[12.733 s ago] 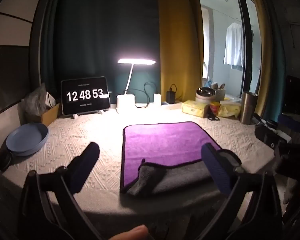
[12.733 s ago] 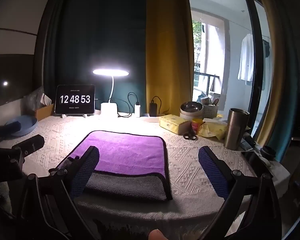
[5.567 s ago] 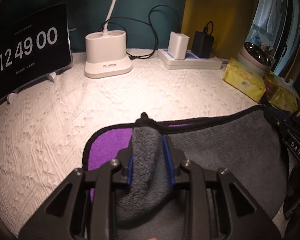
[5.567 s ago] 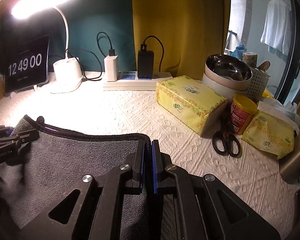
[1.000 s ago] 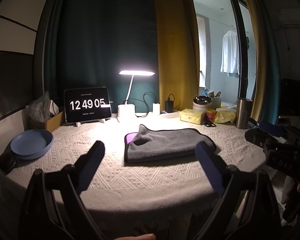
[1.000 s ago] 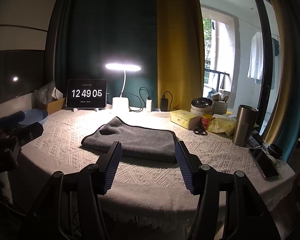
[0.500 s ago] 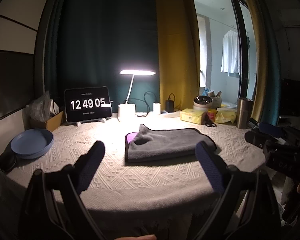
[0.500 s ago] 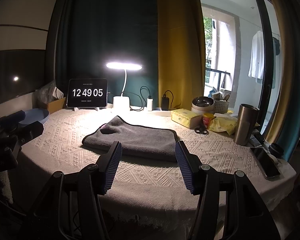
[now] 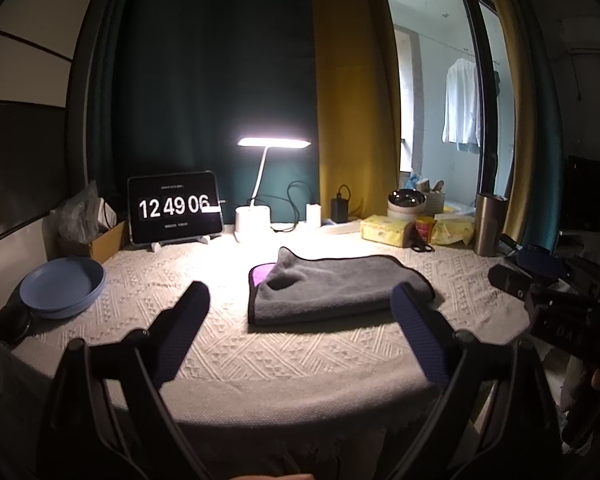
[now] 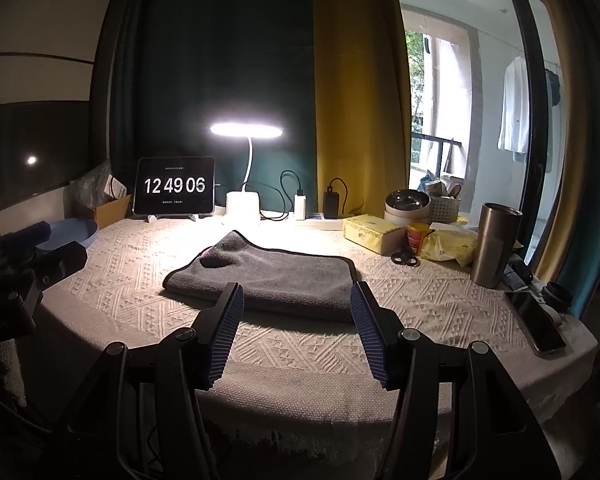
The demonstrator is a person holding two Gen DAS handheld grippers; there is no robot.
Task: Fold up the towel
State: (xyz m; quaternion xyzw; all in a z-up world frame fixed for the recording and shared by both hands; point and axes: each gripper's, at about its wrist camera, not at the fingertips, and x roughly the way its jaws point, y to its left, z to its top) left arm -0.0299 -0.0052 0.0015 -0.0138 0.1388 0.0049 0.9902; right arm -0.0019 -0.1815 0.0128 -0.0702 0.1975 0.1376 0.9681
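The towel (image 9: 336,286) lies folded in half on the table, grey side up, with a strip of its purple side showing at the far left corner (image 9: 261,273). It also shows in the right wrist view (image 10: 268,276). My left gripper (image 9: 300,320) is open and empty, held back above the table's near edge. My right gripper (image 10: 296,316) is open and empty, also held back at the near edge, in front of the towel. Neither gripper touches the towel.
A blue plate (image 9: 60,286) sits at the left. A clock tablet (image 9: 175,211), lamp base (image 9: 253,222), chargers (image 10: 331,204), tissue box (image 10: 370,234), scissors (image 10: 404,258), steel tumbler (image 10: 496,244) and phone (image 10: 536,324) line the back and right.
Over the earlier frames both grippers carried the near edge over and let the folded towel go. In the last second almost nothing moved.
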